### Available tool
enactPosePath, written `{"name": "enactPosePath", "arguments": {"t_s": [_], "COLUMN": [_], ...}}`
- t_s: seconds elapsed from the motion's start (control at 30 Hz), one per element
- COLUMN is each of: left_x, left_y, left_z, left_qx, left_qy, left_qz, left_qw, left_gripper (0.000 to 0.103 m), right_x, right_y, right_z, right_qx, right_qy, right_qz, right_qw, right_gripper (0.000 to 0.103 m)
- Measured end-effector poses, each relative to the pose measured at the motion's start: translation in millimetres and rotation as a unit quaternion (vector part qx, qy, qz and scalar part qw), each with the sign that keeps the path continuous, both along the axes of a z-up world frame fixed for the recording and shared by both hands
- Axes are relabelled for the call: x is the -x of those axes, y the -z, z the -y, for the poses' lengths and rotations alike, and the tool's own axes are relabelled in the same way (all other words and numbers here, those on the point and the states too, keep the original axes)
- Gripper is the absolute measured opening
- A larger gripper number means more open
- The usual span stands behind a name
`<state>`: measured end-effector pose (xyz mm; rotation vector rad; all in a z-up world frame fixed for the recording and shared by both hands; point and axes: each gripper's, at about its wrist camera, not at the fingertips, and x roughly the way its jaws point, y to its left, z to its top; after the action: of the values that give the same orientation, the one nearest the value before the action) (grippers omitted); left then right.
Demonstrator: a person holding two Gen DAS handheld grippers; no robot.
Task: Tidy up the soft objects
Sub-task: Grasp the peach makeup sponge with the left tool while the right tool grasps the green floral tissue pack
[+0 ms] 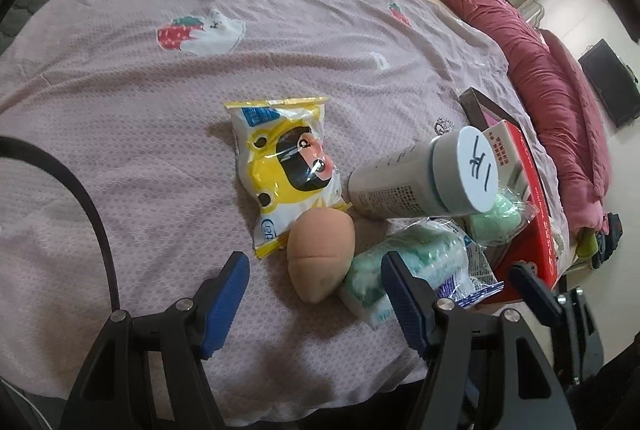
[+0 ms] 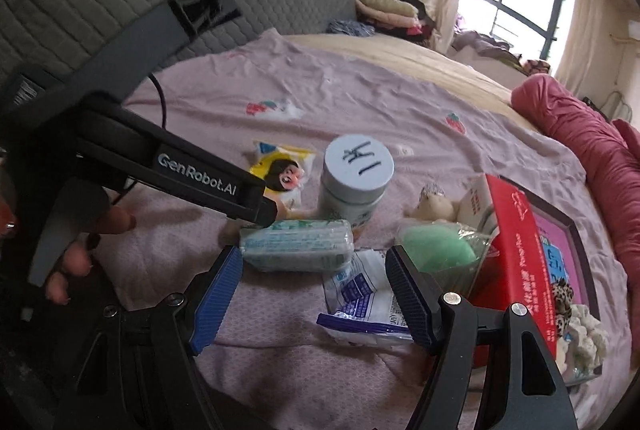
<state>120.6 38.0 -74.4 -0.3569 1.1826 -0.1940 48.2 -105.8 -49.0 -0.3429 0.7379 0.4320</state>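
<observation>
Left gripper [image 1: 316, 304] and right gripper [image 2: 316, 294], both jaws spread wide and holding nothing, poised above a cluster of soft goods on the pink bedspread [image 1: 120, 149]. Tan sponge [image 1: 322, 256], yellow snack packet [image 1: 286, 165] and green wrapped roll [image 2: 298, 246] lie touching near the bed's front edge; a white jar [image 2: 356, 181] stands behind the roll, and a red box [image 2: 520, 250] sits toward the right edge.

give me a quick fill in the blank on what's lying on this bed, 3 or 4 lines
1. The jar has a pale ____ lid with black handwriting on it.
2. The tan egg-shaped toy lies against the lower corner of the ____ snack packet.
3. The box at the right edge of the pile is ____.
4. The right hand-held gripper hangs over the sheet with its jaws ____.

Missing words: blue; yellow; red; open
</observation>
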Motion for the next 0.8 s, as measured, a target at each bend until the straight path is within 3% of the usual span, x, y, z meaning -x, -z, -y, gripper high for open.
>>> {"name": "enactPosePath", "arguments": {"t_s": [0.2, 0.37, 0.57, 0.8], "left_x": [-7.4, -8.7, -9.6, -10.2], "left_y": [13.8, 21.5, 25.6, 29.6], "left_z": [-3.1, 1.9, 10.7, 7.0], "left_qx": [0.026, 0.035, 0.035, 0.047], "left_qy": [-0.006, -0.001, 0.011, 0.013], "left_qz": [-0.013, -0.020, -0.016, -0.013], "left_qw": [0.9995, 0.9992, 0.9992, 0.9988], "left_gripper": [0.065, 0.049, 0.040, 0.040], "right_x": [-12.1, -13.2, -17.2, -23.2], "right_y": [13.3, 17.4, 34.4, 49.6], "right_z": [-1.0, -2.2, -11.9, -24.6], "right_qx": [-0.011, -0.008, 0.020, 0.049], "right_qy": [0.002, -0.007, -0.011, -0.026], "right_qz": [-0.008, -0.015, -0.027, -0.015], "right_qw": [1.000, 1.000, 0.999, 0.998], "right_gripper": [0.075, 0.075, 0.075, 0.078]}}
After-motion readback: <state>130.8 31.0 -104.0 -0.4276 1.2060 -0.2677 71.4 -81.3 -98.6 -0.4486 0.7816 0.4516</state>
